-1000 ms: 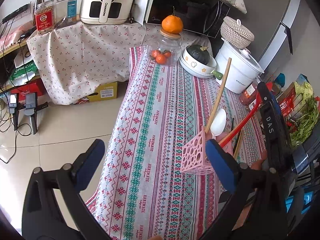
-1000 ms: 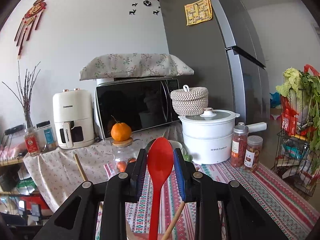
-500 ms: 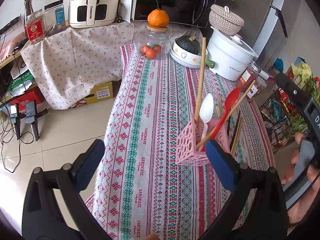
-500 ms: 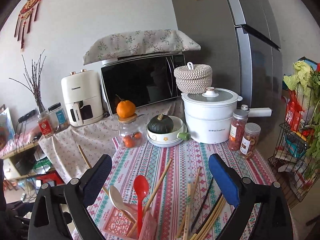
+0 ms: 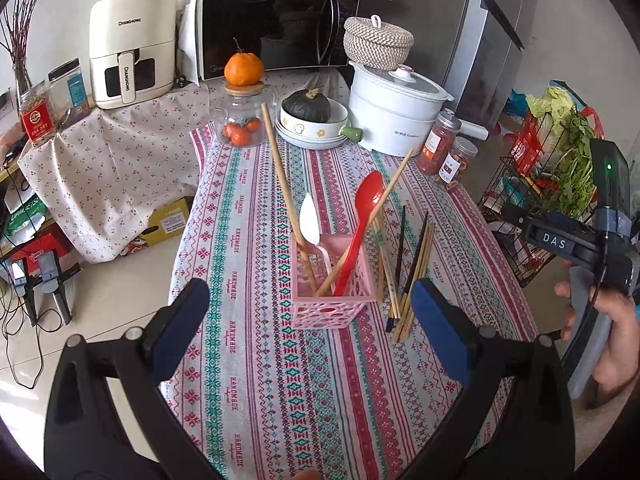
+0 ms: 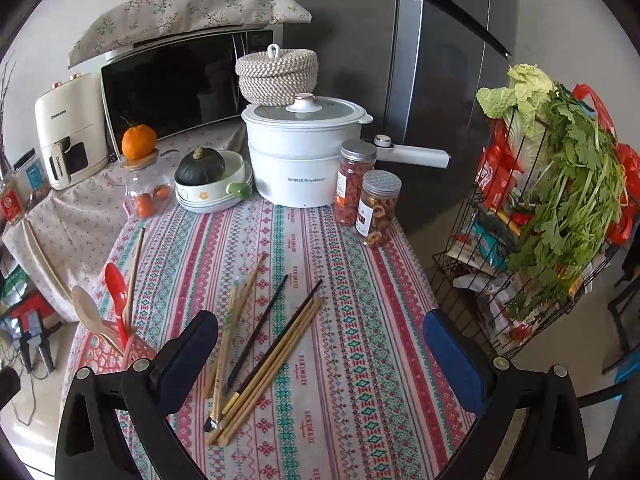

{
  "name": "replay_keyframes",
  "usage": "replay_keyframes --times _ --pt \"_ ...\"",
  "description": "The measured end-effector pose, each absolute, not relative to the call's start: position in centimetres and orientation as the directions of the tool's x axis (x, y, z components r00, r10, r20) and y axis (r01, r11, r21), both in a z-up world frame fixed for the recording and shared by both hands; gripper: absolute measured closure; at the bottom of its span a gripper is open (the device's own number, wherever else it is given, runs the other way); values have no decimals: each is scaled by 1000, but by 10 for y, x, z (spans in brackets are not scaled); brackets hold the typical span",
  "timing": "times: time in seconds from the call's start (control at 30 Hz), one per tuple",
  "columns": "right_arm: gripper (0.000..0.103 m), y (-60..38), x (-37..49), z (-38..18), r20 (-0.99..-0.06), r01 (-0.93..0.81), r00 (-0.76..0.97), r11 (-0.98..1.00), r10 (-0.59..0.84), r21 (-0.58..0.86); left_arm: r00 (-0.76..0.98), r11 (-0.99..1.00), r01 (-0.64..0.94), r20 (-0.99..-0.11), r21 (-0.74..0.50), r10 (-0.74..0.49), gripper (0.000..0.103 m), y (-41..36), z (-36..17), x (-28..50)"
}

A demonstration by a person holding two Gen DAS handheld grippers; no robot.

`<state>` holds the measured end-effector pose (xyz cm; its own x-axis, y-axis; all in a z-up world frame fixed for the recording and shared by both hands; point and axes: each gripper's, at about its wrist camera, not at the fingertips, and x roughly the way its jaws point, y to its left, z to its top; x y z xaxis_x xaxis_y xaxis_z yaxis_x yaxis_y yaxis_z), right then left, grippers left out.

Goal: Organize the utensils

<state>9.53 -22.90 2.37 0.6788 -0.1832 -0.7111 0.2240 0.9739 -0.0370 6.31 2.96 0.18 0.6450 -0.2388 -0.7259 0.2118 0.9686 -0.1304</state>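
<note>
A pink holder basket (image 5: 334, 300) stands on the patterned tablecloth (image 5: 248, 380). In it lean a red spoon (image 5: 362, 216), a white spoon (image 5: 310, 218) and two long wooden sticks (image 5: 280, 184). Several loose chopsticks (image 6: 264, 344) lie on the cloth to its right. My left gripper (image 5: 310, 332) hangs open above the near side of the basket, holding nothing. My right gripper (image 6: 320, 344) is open over the loose chopsticks, nothing between its fingers. From the right wrist view the basket (image 6: 120, 354) and red spoon (image 6: 116, 288) show at the left.
At the table's far end stand a white pot (image 5: 396, 116), a bowl with a dark squash (image 5: 310, 118), a glass jar (image 5: 240, 120) topped by an orange, and two snack jars (image 6: 368, 196). A wire rack of greens (image 6: 560, 208) is off the right edge.
My right gripper let go of the red spoon, which now stands in the basket, opened wide and swung right over the loose chopsticks. The left gripper drew back and turned toward the basket.
</note>
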Motion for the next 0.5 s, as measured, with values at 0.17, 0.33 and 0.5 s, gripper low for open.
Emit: replay_keyframes --times 0.17,0.33,0.5 --pt "0 -273 97 13 -764 254 625 967 -162 4 603 948 309 -756 -72 -254 3 -22 -4 59" --pt "0 -309 99 3 -801 280 578 960 -157 13 541 926 377 -809 -13 -231 3 -75 -18 68" --pt "0 -342 107 -26 -863 309 483 951 -149 9 494 916 401 -844 11 -207 2 -124 -33 88"
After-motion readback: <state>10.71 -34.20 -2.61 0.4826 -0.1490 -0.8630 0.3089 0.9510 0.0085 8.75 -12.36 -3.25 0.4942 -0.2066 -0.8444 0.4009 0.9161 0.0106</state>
